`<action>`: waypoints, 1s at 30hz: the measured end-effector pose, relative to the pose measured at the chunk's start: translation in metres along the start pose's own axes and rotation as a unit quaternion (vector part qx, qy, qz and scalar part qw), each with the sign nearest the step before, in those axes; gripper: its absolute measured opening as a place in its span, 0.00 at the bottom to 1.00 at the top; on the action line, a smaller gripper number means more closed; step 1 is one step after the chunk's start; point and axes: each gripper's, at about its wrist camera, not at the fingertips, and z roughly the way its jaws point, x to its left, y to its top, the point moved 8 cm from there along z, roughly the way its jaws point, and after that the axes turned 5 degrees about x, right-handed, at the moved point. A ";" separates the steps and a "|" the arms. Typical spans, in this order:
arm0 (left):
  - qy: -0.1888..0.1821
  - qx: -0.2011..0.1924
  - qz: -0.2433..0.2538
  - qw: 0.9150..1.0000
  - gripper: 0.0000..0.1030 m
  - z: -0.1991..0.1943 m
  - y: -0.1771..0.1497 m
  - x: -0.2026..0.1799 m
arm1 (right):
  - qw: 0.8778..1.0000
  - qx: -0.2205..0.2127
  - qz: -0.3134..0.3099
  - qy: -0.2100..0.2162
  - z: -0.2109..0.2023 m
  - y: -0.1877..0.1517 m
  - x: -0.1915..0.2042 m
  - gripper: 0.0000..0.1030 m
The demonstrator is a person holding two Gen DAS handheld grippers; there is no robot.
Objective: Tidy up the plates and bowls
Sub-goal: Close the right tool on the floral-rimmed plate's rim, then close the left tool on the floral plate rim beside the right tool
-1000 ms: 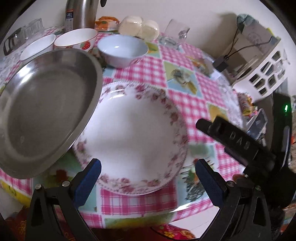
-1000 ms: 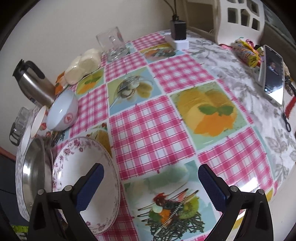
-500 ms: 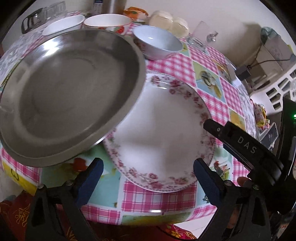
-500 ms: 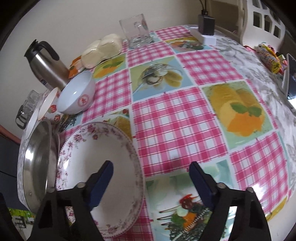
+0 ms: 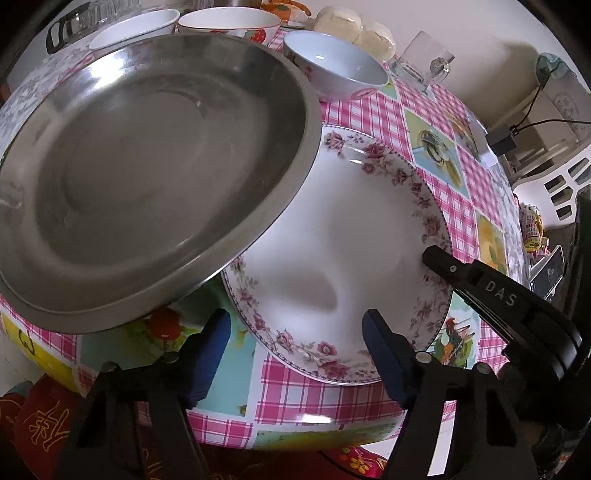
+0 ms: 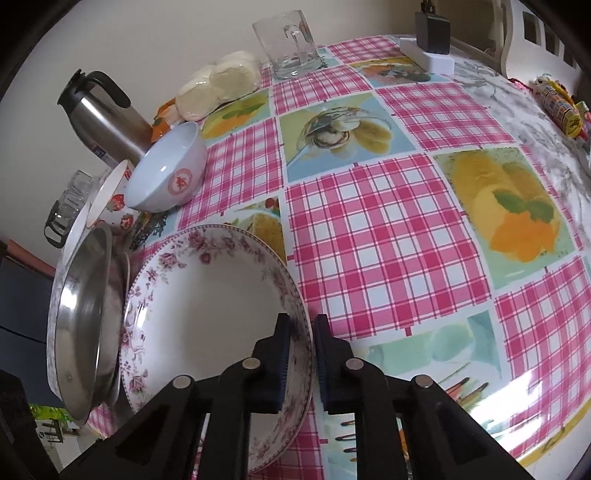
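A white floral-rimmed plate (image 5: pixel 351 240) lies flat on the checked tablecloth. A big steel plate (image 5: pixel 147 166) sits tilted, its edge overlapping the floral plate's left side. My left gripper (image 5: pixel 295 332) hovers at the floral plate's near rim. Its jaws are closing, the rim lies between them, and the pads are clear of it. My right gripper (image 6: pixel 304 326) straddles the floral plate's (image 6: pixel 207 295) right rim, its jaws closing and the blue pads on the rim. Further back stand a white bowl with a red emblem (image 6: pixel 166 173), a strawberry bowl (image 5: pixel 229 26) and a plain white bowl (image 5: pixel 133 27).
A steel thermos (image 6: pixel 99 114), a bag of buns (image 6: pixel 221 85) and a glass mug (image 6: pixel 291 44) line the far wall. A power adapter (image 6: pixel 432 26) and candy packets (image 6: pixel 557 107) lie at the far right. The table's front edge runs just below the left fingers.
Both grippers came down closer to the floral plate. The right jaws went from wide open to gripping its rim. The left jaws narrowed around the near rim.
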 end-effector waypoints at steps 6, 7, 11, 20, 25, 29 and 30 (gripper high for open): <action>-0.002 0.002 0.003 1.000 0.70 0.005 0.001 -0.004 | 1.000 0.000 -0.002 -0.022 -0.007 -0.002 -0.013 0.14; -0.002 0.003 0.005 1.000 0.70 0.005 0.000 -0.005 | 1.000 -0.001 -0.001 -0.027 -0.009 -0.003 -0.016 0.14; -0.005 0.003 0.012 1.000 0.65 0.006 -0.001 -0.010 | 0.999 -0.002 0.013 -0.049 -0.015 -0.003 -0.031 0.14; -0.014 0.000 0.034 0.999 0.57 0.011 0.004 -0.027 | 0.997 -0.005 0.045 -0.057 -0.023 -0.003 -0.056 0.14; -0.021 -0.012 0.042 0.999 0.51 0.014 0.011 -0.036 | 0.997 -0.009 0.057 -0.053 -0.025 -0.004 -0.063 0.13; -0.027 -0.021 0.048 0.998 0.47 0.017 0.015 -0.043 | 0.997 -0.012 0.076 -0.033 -0.028 -0.007 -0.073 0.13; -0.034 -0.022 0.048 0.998 0.47 0.018 0.017 -0.046 | 0.996 -0.012 0.082 -0.024 -0.028 -0.007 -0.075 0.14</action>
